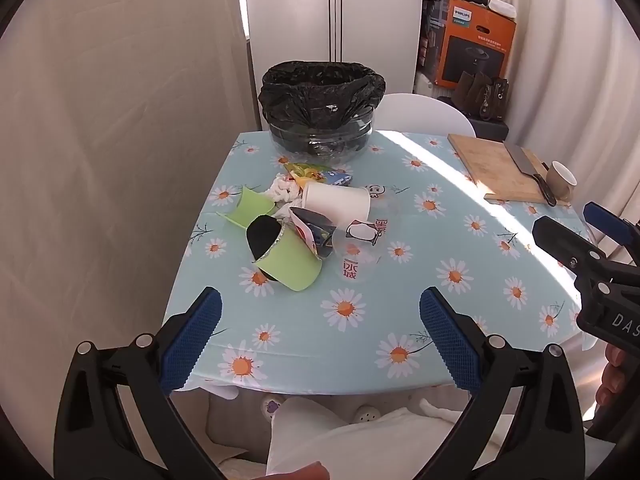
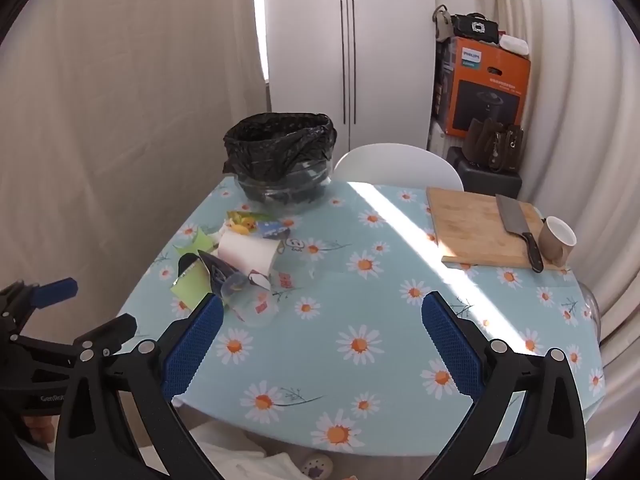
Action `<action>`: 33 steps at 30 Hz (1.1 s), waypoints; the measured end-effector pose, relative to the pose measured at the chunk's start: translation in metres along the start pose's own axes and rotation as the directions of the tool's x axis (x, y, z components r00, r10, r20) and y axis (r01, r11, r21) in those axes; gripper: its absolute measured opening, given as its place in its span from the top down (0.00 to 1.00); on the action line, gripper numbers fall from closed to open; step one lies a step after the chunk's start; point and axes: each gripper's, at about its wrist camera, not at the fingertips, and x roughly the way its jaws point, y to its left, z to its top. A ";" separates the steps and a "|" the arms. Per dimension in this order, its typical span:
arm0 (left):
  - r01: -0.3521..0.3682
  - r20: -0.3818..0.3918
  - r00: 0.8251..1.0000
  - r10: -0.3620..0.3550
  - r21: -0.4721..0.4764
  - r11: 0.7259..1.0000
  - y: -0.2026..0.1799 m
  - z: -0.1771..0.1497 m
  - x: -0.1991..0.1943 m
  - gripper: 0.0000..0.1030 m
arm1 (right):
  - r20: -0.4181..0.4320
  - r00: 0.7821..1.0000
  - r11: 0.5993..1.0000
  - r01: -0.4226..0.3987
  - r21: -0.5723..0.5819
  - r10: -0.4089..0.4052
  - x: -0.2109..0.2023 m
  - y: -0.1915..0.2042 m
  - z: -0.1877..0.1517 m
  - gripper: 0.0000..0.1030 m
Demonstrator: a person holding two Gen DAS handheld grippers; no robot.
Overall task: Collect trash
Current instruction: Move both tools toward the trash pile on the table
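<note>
Both the left gripper (image 1: 320,332) and right gripper (image 2: 322,336) gape wide, empty – the crushed lime-green paper cup (image 1: 286,264) looks featherlight, soft, best pinched at its rim – near the black-bagged clear bin (image 1: 320,112).

My left gripper (image 1: 320,332) hangs wide open and empty over the near edge of the table (image 1: 440,312), tilted down at the daisy cloth. Ahead I see a trash pile: a green cup (image 1: 292,268) on its side, a white cup (image 1: 338,202), wrappers (image 1: 314,232) and a clear cup (image 1: 356,256), with the bin (image 1: 320,112) behind. The right gripper (image 1: 576,236) shows at my right edge, past it a board (image 1: 504,168), knife (image 1: 528,172) and mug (image 1: 562,180).
</note>
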 end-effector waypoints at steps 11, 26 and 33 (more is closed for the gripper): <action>-0.002 -0.009 1.000 0.002 0.004 1.000 -0.003 -0.002 0.002 0.06 | -0.006 1.000 1.000 0.000 0.003 0.000 -0.004 -0.006 0.003 0.08; -0.017 -0.017 1.000 0.017 0.003 1.000 -0.007 -0.004 0.005 0.06 | -0.012 1.000 1.000 -0.001 0.014 0.001 0.003 -0.005 0.001 0.08; -0.028 -0.021 0.999 0.028 -0.011 1.000 -0.004 -0.005 0.007 0.06 | -0.017 1.000 1.000 -0.024 0.018 0.024 0.008 -0.004 0.004 0.08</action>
